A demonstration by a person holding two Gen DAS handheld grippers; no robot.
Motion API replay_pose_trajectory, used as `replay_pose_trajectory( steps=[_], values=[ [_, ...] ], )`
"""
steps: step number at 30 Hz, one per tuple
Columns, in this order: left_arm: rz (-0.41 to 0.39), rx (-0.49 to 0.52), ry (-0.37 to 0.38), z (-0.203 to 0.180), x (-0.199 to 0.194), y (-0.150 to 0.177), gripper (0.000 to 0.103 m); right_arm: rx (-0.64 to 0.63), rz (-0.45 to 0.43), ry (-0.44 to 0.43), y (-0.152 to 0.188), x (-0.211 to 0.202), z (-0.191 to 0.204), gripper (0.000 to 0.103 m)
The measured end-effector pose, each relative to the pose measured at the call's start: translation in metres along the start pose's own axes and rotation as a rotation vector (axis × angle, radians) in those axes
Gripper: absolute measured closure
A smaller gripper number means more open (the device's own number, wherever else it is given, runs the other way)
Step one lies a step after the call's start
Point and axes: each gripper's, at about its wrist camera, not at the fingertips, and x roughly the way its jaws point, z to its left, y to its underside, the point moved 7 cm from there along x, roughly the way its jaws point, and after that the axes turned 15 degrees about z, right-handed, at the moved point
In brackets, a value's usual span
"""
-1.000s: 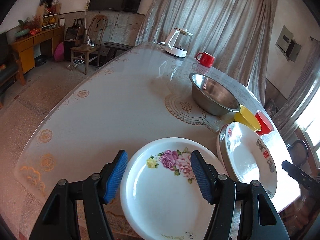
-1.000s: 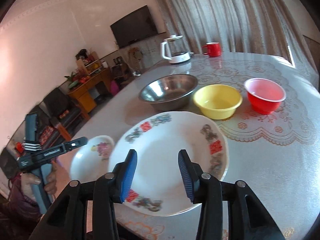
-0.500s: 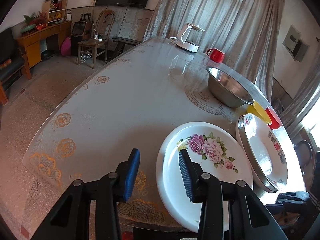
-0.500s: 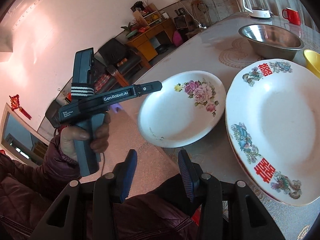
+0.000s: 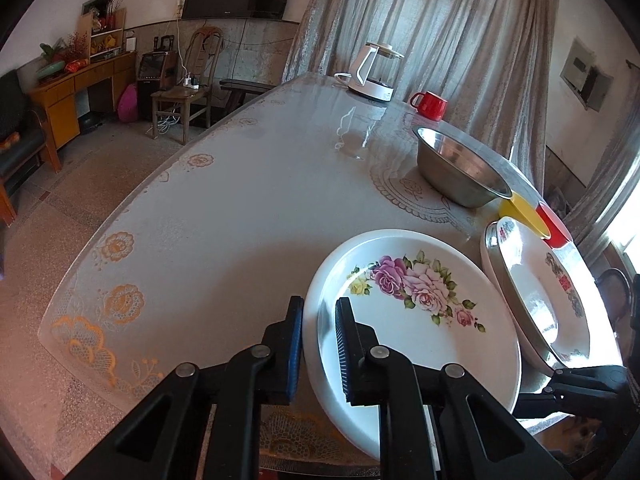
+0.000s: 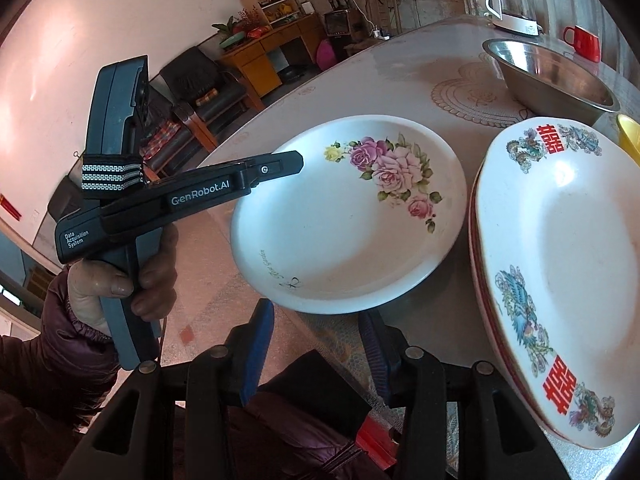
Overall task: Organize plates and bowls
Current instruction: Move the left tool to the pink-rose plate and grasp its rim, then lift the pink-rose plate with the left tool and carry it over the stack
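Observation:
A white plate with pink roses lies at the table's near edge; it also shows in the right wrist view. My left gripper is shut on its left rim, one pad outside, one inside. To its right lies a larger plate with red characters, stacked on another plate. Behind stand a steel bowl, a yellow bowl and a red bowl. My right gripper is open and empty, off the table's near edge, below the rose plate.
A white kettle and a red mug stand at the far end of the glass-topped table. A wooden chair and a cabinet stand beyond the left edge. The person's lap is under my right gripper.
My left gripper has shifted left from straddling the rose plate and closed on its left rim. My right gripper has drawn back from the big plate to the table's near edge.

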Motion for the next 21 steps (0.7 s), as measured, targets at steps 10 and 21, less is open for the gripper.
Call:
replay_pose_trajectory(
  steps=[10,21],
  values=[
    [-0.006,-0.051,0.011,0.019,0.003,-0.012,0.087,0.071,-0.018,-0.052,-0.03,-0.001,-0.008,0.056],
    [0.002,-0.079,0.034,0.026,0.014,-0.024,0.086,0.069,0.029,0.08,-0.043,-0.005,-0.01,0.053]
  ],
)
